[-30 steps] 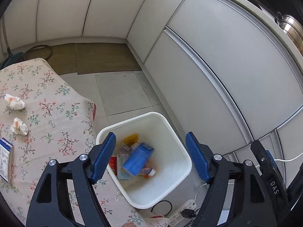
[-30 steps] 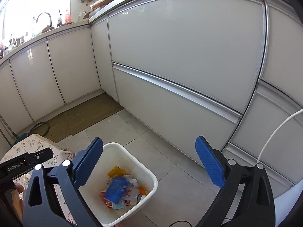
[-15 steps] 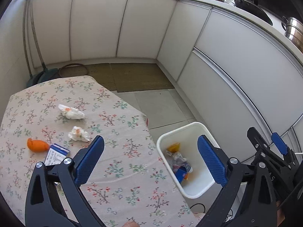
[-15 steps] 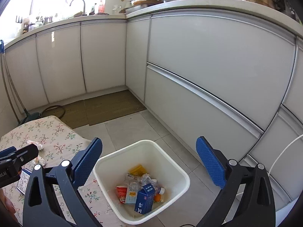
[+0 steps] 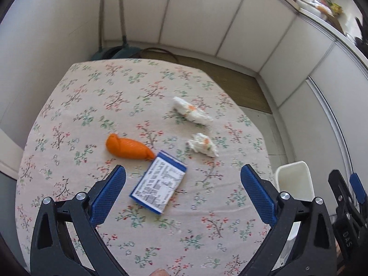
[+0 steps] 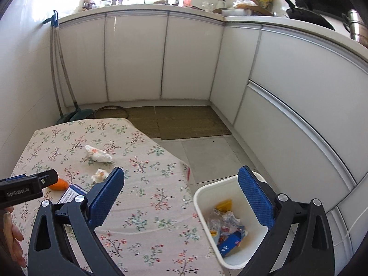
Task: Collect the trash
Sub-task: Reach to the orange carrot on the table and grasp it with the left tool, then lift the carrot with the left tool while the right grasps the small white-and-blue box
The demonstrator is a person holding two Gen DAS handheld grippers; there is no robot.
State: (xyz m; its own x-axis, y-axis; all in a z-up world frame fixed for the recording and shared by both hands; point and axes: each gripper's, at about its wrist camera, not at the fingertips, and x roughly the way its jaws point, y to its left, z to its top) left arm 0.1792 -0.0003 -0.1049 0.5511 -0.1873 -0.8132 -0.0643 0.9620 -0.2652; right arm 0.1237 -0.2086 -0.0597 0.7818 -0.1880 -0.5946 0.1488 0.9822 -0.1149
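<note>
On the flowered tablecloth (image 5: 92, 105) lie an orange wrapper (image 5: 127, 147), a blue-and-white box (image 5: 159, 185) and two crumpled white tissues (image 5: 192, 112) (image 5: 203, 146). My left gripper (image 5: 182, 194) hovers open above the box, with nothing between its blue pads. My right gripper (image 6: 181, 199) is open and empty too, over the table's right edge. The white bin (image 6: 202, 197) stands on the floor beside the table and holds several wrappers and a blue carton (image 6: 231, 241). In the right wrist view I also see the tissues (image 6: 99, 153) (image 6: 100, 174), the orange wrapper (image 6: 59, 184) and the box (image 6: 70, 194).
White kitchen cabinets (image 6: 191, 57) wrap around the back and right. A brown mat (image 6: 181, 122) covers the floor beyond the table. A broom and dustpan (image 6: 76, 115) lean in the left corner. A person's hand (image 6: 13, 234) shows at the lower left.
Both grippers swung left, away from the bin and over the table. The left gripper's jaws opened wider. The box, orange wrapper and tissues came into the middle of the left wrist view.
</note>
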